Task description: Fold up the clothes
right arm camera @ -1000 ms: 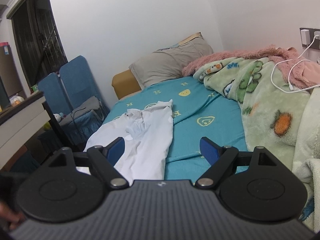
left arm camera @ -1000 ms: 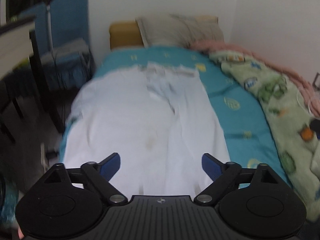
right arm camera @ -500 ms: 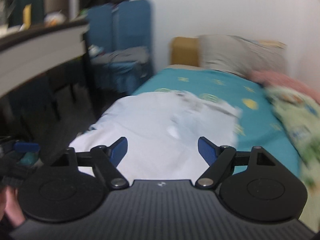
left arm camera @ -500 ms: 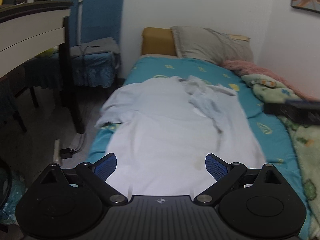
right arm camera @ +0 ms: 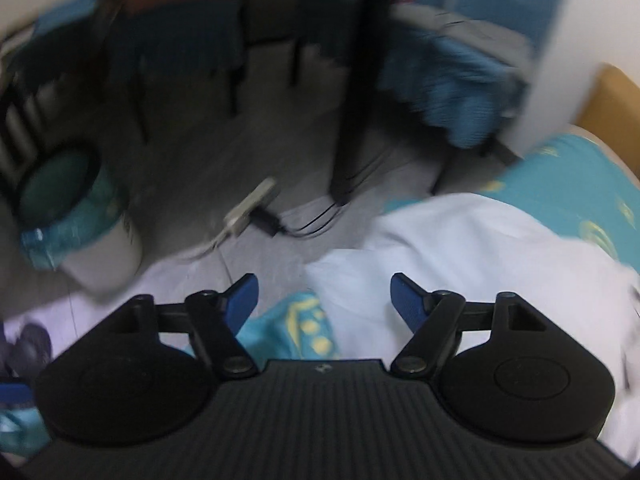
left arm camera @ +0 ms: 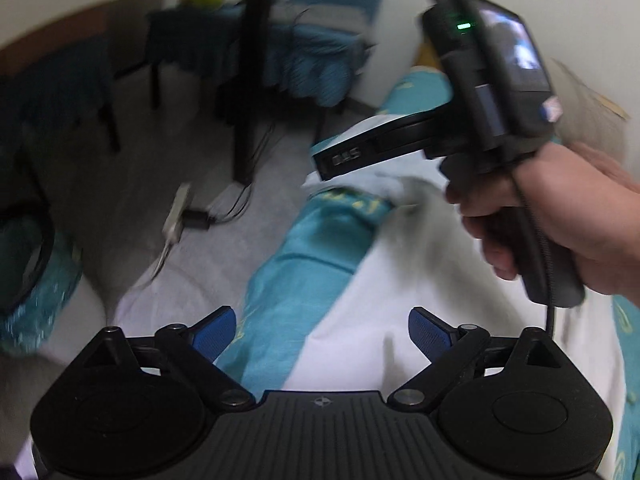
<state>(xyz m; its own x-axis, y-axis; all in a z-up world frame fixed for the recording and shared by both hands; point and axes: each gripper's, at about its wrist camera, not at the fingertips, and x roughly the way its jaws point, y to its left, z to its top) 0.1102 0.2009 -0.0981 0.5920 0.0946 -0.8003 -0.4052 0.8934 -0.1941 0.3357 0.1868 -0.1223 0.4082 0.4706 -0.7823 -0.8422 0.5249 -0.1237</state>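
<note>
Lying flat, white garment, lengthwise along bed

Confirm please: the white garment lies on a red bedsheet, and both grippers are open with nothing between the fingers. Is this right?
The sheet's colour is wrong. The bedsheet is teal with yellow prints, as the right wrist view shows. The rest holds: the white garment lies on it, and the left gripper and right gripper are open and hold nothing.

We record, left wrist view: our left gripper, blue pads apart and just closing, nothing between; white cloth garment on the teal patterned bedsheet; our right hand gripping the black right gripper handle; grey floor.
</note>
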